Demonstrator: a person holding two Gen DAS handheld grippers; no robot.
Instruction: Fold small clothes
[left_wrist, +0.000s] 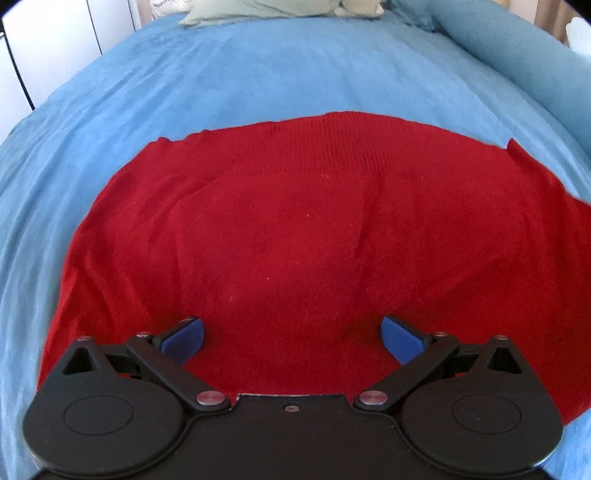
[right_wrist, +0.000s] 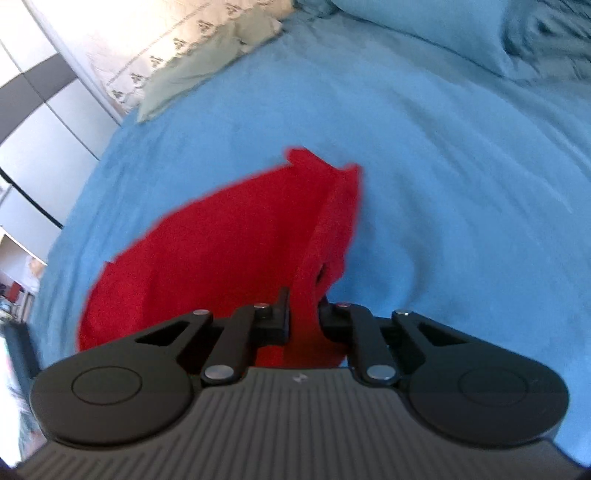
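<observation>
A red knit garment (left_wrist: 303, 236) lies spread on a blue bed cover (left_wrist: 258, 74). My left gripper (left_wrist: 291, 338) hovers over the garment's near part, wide open and empty, with its blue pads (left_wrist: 184, 338) apart. In the right wrist view the same red garment (right_wrist: 221, 251) lies on the blue cover (right_wrist: 461, 184). My right gripper (right_wrist: 303, 317) is shut on the garment's right edge, which rises as a lifted fold (right_wrist: 332, 229) from the bed to the fingers. The view is a little blurred.
A pale green pillow (left_wrist: 236, 11) lies at the bed's far end and shows in the right wrist view (right_wrist: 207, 62) too. A blue bolster (left_wrist: 517, 55) runs along the right side. White wardrobe doors (right_wrist: 33, 122) stand to the left of the bed.
</observation>
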